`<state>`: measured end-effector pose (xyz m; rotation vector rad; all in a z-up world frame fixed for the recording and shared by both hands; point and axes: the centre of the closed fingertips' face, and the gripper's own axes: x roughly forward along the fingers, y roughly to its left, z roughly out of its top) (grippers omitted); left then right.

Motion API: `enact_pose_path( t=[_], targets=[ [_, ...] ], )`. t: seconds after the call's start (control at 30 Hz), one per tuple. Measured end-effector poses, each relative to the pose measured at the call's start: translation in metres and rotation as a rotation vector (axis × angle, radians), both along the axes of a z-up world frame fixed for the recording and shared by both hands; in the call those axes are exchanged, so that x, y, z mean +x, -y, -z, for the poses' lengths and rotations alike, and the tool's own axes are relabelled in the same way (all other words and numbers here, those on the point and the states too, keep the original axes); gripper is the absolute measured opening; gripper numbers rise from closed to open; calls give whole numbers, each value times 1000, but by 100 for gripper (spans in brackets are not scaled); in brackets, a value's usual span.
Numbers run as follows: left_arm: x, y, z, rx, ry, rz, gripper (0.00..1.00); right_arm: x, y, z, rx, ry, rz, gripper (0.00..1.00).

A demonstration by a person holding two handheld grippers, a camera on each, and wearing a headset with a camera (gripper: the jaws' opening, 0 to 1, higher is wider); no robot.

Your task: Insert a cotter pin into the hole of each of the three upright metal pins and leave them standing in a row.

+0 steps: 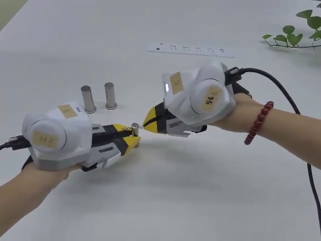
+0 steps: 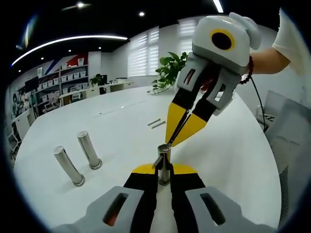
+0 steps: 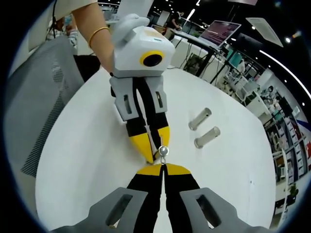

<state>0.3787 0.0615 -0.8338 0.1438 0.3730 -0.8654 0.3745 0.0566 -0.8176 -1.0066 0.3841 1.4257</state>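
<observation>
Mid table (image 1: 200,191), edges well off.
Left gripper (image 1: 131,138) clamps metal pin (image 2: 164,165); right gripper (image 1: 145,124) pinches cotter pin (image 3: 163,158) at its top; spare pins (image 1: 88,99) near.

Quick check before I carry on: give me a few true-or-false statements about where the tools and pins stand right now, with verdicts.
1. The left tool is shut on a metal pin. True.
2. The right tool holds nothing. False: it grips a cotter pin at the held pin's top.
3. The two other pins lie flat. False: both stand upright on the table.
4. A power strip lies beyond them. True.
</observation>
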Motion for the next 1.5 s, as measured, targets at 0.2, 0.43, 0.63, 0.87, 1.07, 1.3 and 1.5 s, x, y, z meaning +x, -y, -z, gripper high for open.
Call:
enact_pose_path(
  t=[0.2,0.43,0.63,0.87,1.07,1.3,1.5],
  targets=[
    [0,0,0,-2,-3,2,7,0,-3,1,2,-1,1,3],
    [0,1,0,-1,-8,-1,7,0,-2,2,1,-10,11,3],
    [1,0,-1,-5,-21,-10,12,0,0,3,4,-31,36,7],
    [0,-6,1,-3,-47,-30,26,-3,-1,-1,58,-114,94,14],
    [-5,-14,-5,-11,-48,-51,36,-4,-9,-10,146,-195,141,17],
    [-12,-17,-16,-30,-30,-70,42,-2,-16,-11,207,-265,161,17],
    [-18,-20,-25,-61,-23,-84,46,-1,-19,-8,212,-290,157,16]
  ],
)
